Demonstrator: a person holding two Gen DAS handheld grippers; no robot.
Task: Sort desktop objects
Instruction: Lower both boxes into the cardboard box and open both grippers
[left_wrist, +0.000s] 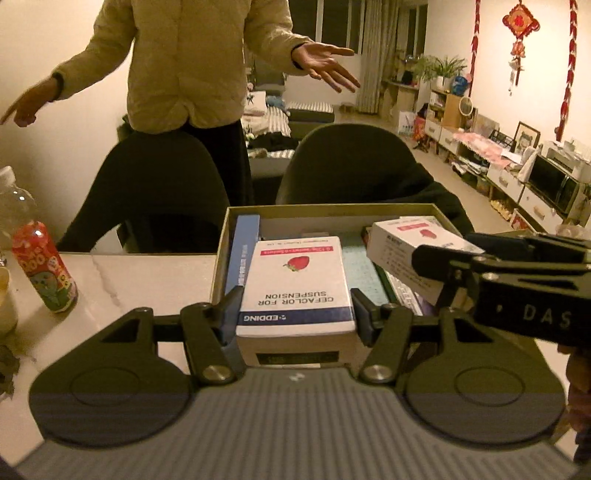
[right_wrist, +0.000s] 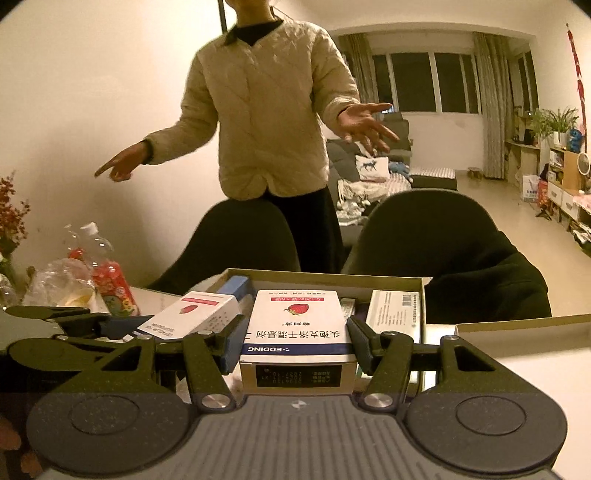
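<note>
My left gripper (left_wrist: 295, 304) is shut on a white medicine box with a strawberry picture (left_wrist: 295, 280). I hold it over the near edge of an open cardboard box (left_wrist: 332, 211) on the table. My right gripper (right_wrist: 297, 334) is shut on a matching strawberry box (right_wrist: 295, 321) over the same cardboard box (right_wrist: 332, 277). In the left wrist view the right gripper (left_wrist: 436, 266) comes in from the right with its box (left_wrist: 402, 236). In the right wrist view the left gripper (right_wrist: 122, 326) sits at the left with its box (right_wrist: 195, 314). A blue carton (left_wrist: 243, 251) and a barcoded white carton (right_wrist: 395, 314) lie inside.
A red-labelled bottle (left_wrist: 44, 266) stands on the marble table (left_wrist: 129, 288) at the left, beside a plastic bag (right_wrist: 66, 277). A box lid (right_wrist: 517, 332) lies at the right. Two dark chairs (left_wrist: 155, 192) (left_wrist: 351, 162) face the far edge, with a person (left_wrist: 184, 62) standing behind them.
</note>
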